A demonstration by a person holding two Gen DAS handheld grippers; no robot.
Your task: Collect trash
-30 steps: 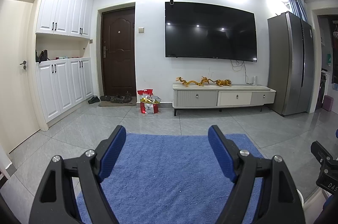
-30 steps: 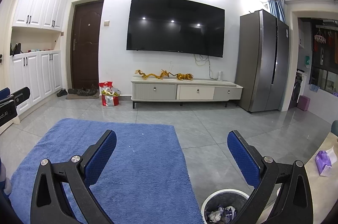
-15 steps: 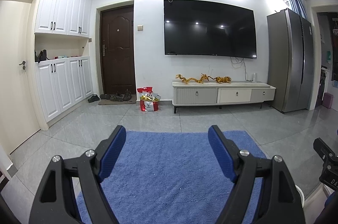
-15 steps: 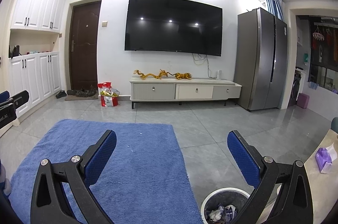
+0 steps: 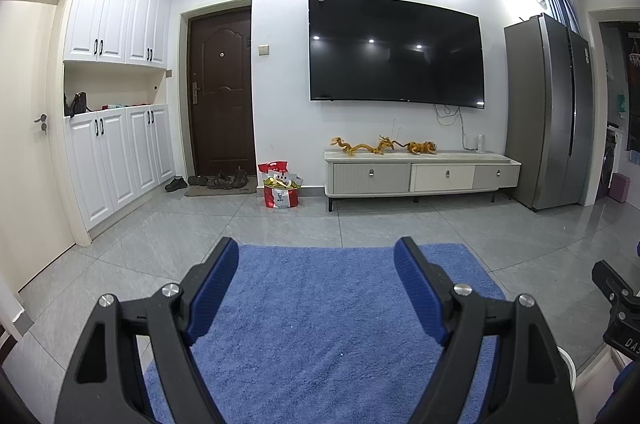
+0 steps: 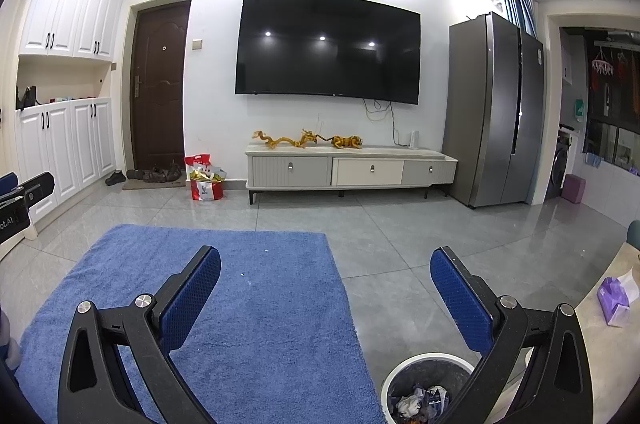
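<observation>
My left gripper (image 5: 317,252) is open over the blue rug (image 5: 320,324), with nothing between its blue pads. My right gripper (image 6: 326,256) is also open and empty, above the rug's right edge (image 6: 248,304). Low at the right of the right wrist view stands a round white-rimmed trash bin (image 6: 424,356) with crumpled trash (image 6: 416,404) inside; the right finger partly covers it. A few tiny white specks (image 6: 242,274) lie on the rug. A red paper bag (image 6: 205,181) stuffed with wrappers sits on the floor by the far wall.
A table (image 6: 600,364) at the right edge bears a purple tissue pack (image 6: 614,300). A low TV cabinet (image 5: 420,177) and a tall fridge (image 5: 548,111) stand along the far wall. Shoes (image 5: 218,179) lie at the dark door. Grey floor tiles surround the rug.
</observation>
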